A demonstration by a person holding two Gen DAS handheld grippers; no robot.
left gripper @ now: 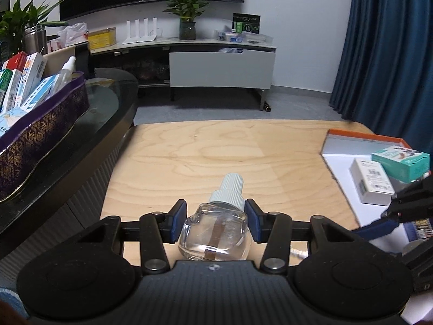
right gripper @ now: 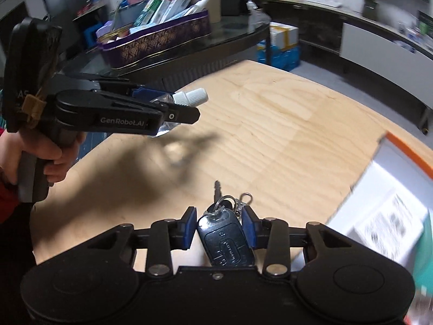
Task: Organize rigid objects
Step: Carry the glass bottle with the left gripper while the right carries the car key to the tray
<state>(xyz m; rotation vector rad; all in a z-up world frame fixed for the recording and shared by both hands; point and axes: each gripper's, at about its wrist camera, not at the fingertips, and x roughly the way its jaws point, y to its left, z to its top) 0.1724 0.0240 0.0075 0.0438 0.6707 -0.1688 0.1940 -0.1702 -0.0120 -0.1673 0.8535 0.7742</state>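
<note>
My left gripper [left gripper: 216, 220] is shut on a clear glass bottle [left gripper: 215, 237] with a white ribbed cap, held above the wooden table [left gripper: 216, 149]. The right wrist view shows this gripper [right gripper: 173, 108] from the side with the bottle [right gripper: 189, 97] in it, off the table. My right gripper [right gripper: 218, 224] is shut on a black car key fob [right gripper: 227, 243] with a key ring and a metal key sticking forward. Part of the right gripper [left gripper: 400, 214] shows at the right edge of the left wrist view.
A white tray with an orange rim [left gripper: 360, 138] at the table's right holds a white box [left gripper: 370, 184] and a teal box [left gripper: 400, 162]. A purple patterned basket [left gripper: 40, 127] full of boxes sits on a dark glass table at left. A TV stand is behind.
</note>
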